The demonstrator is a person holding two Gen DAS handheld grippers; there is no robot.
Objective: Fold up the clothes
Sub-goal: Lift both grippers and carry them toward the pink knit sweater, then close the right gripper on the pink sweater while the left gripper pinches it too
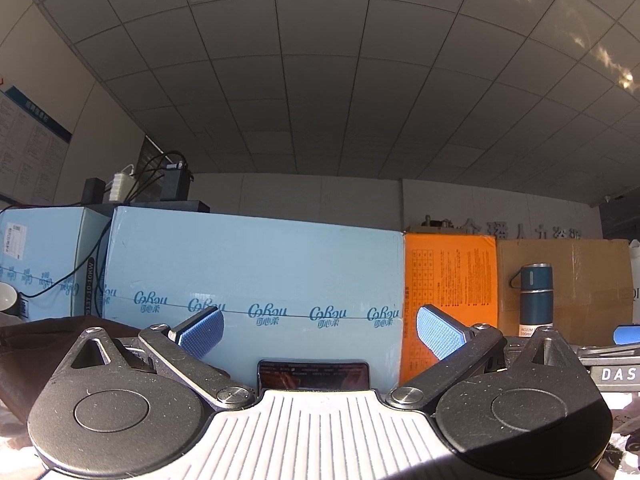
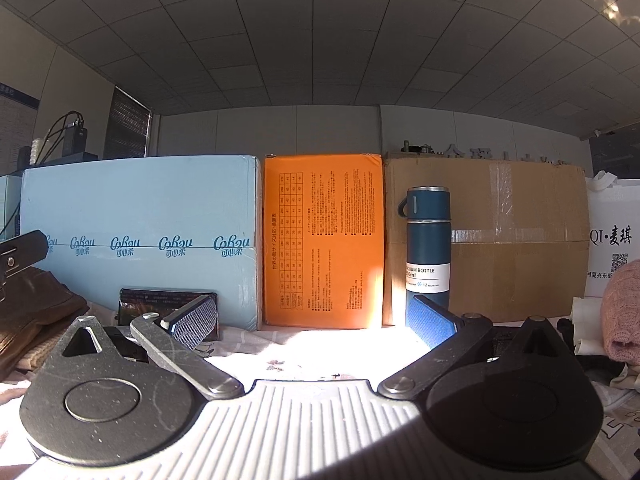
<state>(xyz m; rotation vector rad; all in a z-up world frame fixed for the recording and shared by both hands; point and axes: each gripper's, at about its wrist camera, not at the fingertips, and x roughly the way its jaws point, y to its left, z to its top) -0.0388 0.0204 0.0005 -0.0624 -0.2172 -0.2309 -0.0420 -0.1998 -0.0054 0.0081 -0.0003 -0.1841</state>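
My left gripper (image 1: 320,330) is open, its blue pads wide apart with nothing between them, and it faces a light blue box. A dark brown garment (image 1: 36,344) lies just left of it. My right gripper (image 2: 314,318) is open too, held low over the sunlit cloth-covered table (image 2: 312,344). In the right wrist view the brown garment (image 2: 36,312) lies at the left, and a pink knitted garment (image 2: 622,312) rests at the right edge on some dark and white cloth. The other gripper's blue pad (image 1: 626,334) shows at the far right of the left wrist view.
A row of boxes stands along the back: light blue (image 2: 140,232), orange (image 2: 324,240), brown cardboard (image 2: 516,240) and a white bag (image 2: 612,240). A blue vacuum bottle (image 2: 428,252) stands before the cardboard box. A phone (image 2: 168,306) leans on the blue box. Cables and chargers (image 1: 152,184) sit on top.
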